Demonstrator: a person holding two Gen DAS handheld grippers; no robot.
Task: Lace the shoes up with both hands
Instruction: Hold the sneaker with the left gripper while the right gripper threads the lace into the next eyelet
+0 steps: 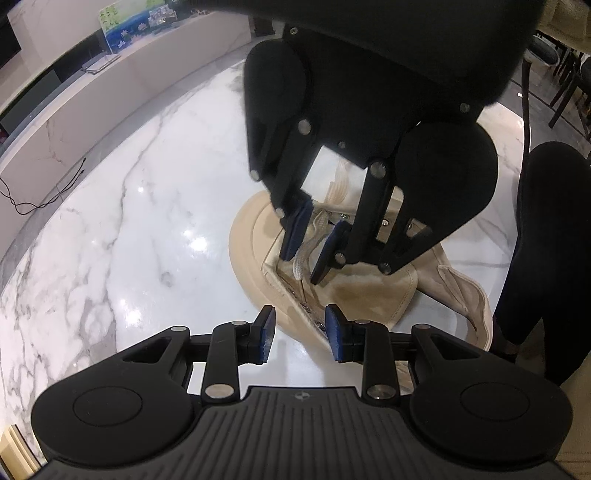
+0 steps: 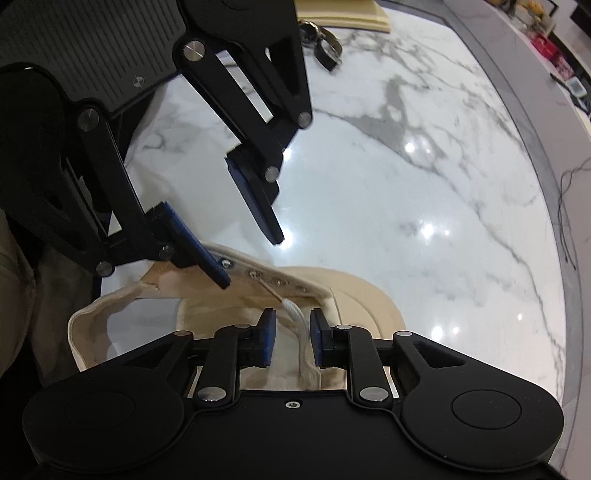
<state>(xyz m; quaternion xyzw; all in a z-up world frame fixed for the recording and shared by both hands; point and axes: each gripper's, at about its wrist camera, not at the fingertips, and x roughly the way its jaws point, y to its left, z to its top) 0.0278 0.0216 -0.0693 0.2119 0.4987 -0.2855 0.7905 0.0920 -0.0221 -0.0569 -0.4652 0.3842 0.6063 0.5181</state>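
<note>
A beige canvas shoe (image 1: pixel 369 291) (image 2: pixel 351 288) lies on the white marble table (image 1: pixel 147 240), its row of metal eyelets (image 2: pixel 280 282) facing up. A white lace (image 2: pixel 295 314) (image 1: pixel 300 258) runs between the blue pads of my right gripper (image 2: pixel 293 332) (image 1: pixel 306 264). The pads stand apart on either side and do not press it, so the gripper is open. The lace's thin tip (image 2: pixel 269 290) points toward an eyelet. My left gripper (image 1: pixel 300 338) (image 2: pixel 251 258) hovers open over the eyelet edge with nothing between its fingers.
A wristwatch (image 2: pixel 325 44) and a beige pad (image 2: pixel 347 14) lie at the far side of the table. A person's leg in black (image 1: pixel 535 240) is close beside the shoe. A thin black cable (image 1: pixel 37 199) lies beyond the table's curved edge.
</note>
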